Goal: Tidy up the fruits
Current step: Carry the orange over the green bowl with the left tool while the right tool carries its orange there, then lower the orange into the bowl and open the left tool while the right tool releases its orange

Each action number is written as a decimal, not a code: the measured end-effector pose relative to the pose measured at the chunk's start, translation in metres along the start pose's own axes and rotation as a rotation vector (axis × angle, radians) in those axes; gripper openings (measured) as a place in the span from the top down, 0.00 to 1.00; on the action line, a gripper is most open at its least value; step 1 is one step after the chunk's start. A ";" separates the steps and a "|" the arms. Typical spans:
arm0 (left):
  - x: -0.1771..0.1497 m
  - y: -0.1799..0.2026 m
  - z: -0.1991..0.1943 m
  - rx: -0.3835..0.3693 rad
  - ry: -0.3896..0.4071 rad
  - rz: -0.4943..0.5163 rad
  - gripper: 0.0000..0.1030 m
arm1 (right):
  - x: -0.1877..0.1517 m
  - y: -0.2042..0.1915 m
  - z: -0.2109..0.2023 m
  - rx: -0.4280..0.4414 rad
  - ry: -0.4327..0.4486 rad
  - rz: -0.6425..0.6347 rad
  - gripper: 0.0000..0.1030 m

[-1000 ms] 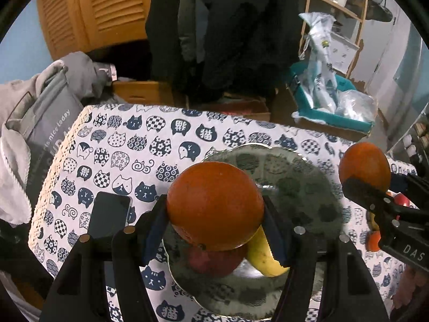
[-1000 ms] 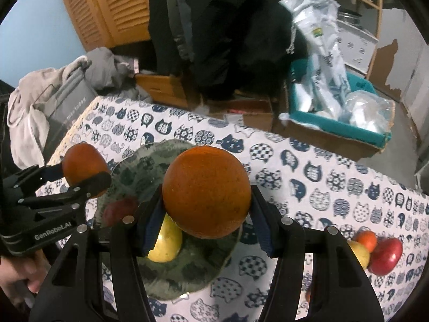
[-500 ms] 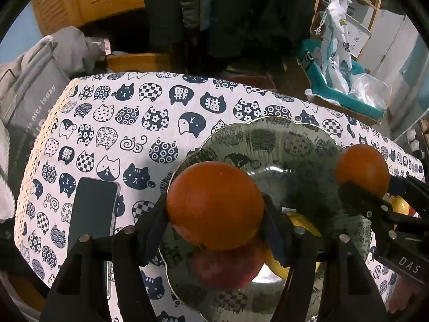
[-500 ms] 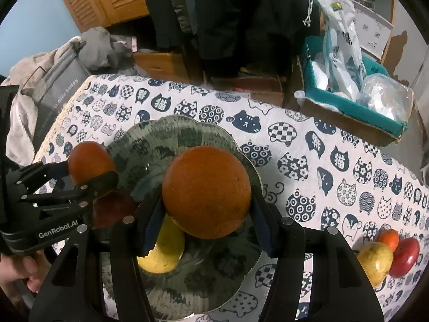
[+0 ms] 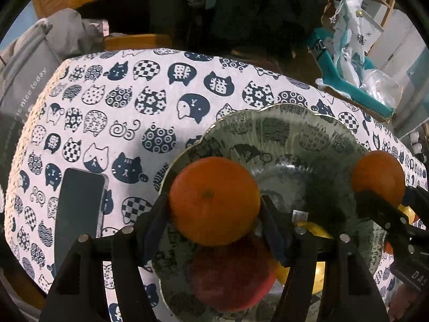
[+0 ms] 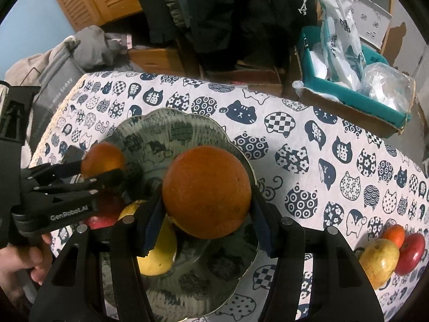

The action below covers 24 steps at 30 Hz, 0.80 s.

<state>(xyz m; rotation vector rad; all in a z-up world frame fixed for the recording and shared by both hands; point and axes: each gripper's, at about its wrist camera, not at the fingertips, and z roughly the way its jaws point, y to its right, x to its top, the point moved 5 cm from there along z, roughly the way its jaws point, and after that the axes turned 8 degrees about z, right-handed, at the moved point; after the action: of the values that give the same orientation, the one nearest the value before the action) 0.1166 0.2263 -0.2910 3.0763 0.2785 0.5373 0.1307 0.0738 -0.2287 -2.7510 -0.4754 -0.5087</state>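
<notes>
both your claws hang over the glass plate (image 6: 241, 150): left claw (image 5: 214, 214) clenched on an orange (image 5: 214, 201), right claw (image 6: 206, 209) gripping another orange (image 6: 206, 191), ready for setting down.

"GenRobot.AI", white on black, along the side of the left gripper (image 6: 80, 177). "DAS", cut off by the frame edge, on the right gripper (image 5: 388, 209) body. "nice today" legible on a grey bag (image 6: 53, 91) beside the table. Chinese character 猫 on cat heads printed on the tablecloth (image 6: 295, 145).
</notes>
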 end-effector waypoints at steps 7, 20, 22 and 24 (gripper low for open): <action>0.003 0.007 -0.010 0.051 0.032 0.052 0.22 | 0.000 -0.003 0.003 0.016 -0.005 -0.003 0.42; -0.021 -0.023 -0.048 0.095 0.066 -0.020 0.21 | 0.000 -0.029 0.029 0.037 -0.068 -0.021 0.41; -0.024 -0.026 -0.050 0.106 0.069 -0.020 0.21 | -0.002 -0.032 0.035 0.031 -0.078 -0.025 0.40; -0.027 -0.029 -0.051 0.111 0.068 -0.021 0.21 | -0.002 -0.033 0.037 0.023 -0.079 -0.027 0.38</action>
<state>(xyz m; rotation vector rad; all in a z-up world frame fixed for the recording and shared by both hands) 0.0691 0.2485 -0.2532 3.1617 0.3528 0.6476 0.1276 0.1157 -0.2549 -2.7543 -0.5340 -0.4000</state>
